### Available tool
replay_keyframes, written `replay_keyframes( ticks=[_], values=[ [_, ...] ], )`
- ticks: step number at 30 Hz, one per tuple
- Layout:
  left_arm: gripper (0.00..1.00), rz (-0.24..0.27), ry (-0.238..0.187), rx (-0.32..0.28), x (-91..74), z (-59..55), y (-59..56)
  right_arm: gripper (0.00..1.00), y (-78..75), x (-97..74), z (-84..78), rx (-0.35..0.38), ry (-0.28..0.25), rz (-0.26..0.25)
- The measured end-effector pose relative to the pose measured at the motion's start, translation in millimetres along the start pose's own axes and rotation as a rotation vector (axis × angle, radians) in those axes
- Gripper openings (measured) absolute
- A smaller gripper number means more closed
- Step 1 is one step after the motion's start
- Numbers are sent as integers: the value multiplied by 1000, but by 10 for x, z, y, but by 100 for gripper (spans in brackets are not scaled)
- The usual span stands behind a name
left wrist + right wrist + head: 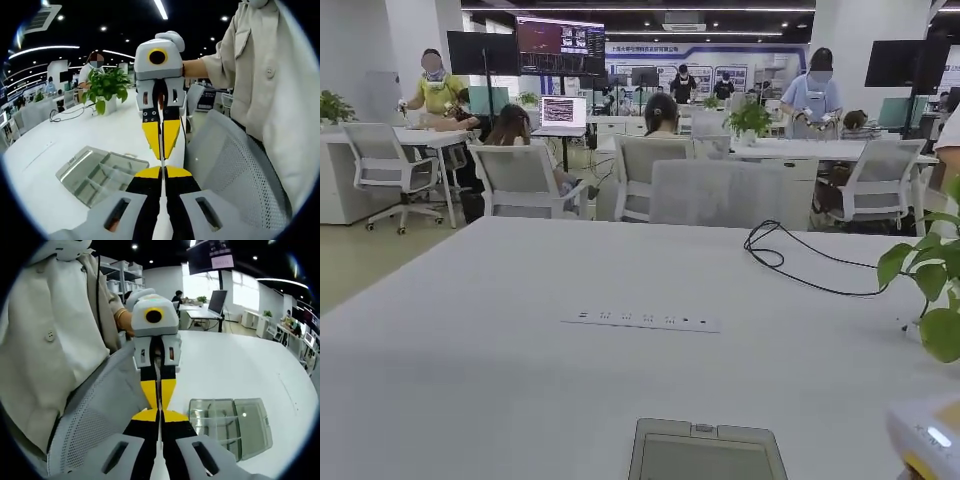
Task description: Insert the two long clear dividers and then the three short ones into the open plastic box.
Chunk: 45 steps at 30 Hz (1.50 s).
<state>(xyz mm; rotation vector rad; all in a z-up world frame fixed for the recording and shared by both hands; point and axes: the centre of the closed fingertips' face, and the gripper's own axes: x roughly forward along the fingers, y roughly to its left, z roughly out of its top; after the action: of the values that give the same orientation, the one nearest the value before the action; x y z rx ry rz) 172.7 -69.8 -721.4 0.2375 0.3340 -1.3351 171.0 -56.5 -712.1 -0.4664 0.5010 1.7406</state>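
Here's the wide white table. Mid-table sits a flat white socket strip, lying crosswise. Over on the far right a black cable loops across the top and runs toward a potted plant at the right edge. At the near edge lies the clear plastic box, open, lid flat on the tabletop beside its compartments.

1. The plastic box is cut off by the head view's lower edge
2. A gripper is clipped at the corner, and its side cannot be told
3. The dividers in the box are too blurred to be counted
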Motion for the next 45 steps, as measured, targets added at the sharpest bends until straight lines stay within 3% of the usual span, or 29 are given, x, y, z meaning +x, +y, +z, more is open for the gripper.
replay_keyframes(
  ticks=[6, 16, 19, 22, 26, 33, 37, 45],
  values=[
    [1, 20, -25, -14, 4, 14, 35, 2, -38, -9, 4, -12, 26, -14],
    [12, 62, -45, -59, -2, 10, 100, 2, -137, -28, -11, -24, 88, -41],
    [15, 83, -49, -68, -19, -13, 131, 2, -189, -48, -23, -17, 117, -53],
    [18, 100, -84, -114, -41, -5, 161, 2, -277, -70, -45, -19, 148, -82],
    [25, 131, -87, -118, -59, -29, 202, 2, -394, -96, -83, 12, 181, -116],
    [34, 195, -89, -149, -104, -85, 312, 2, -618, -159, -249, 62, 299, -186],
    [44, 218, -86, -155, -113, -113, 359, 2, -698, -180, -339, 41, 360, -193],
    [54, 259, -85, -187, -145, -182, 434, 2, -824, -153, -476, 64, 438, -201]
  ],
)
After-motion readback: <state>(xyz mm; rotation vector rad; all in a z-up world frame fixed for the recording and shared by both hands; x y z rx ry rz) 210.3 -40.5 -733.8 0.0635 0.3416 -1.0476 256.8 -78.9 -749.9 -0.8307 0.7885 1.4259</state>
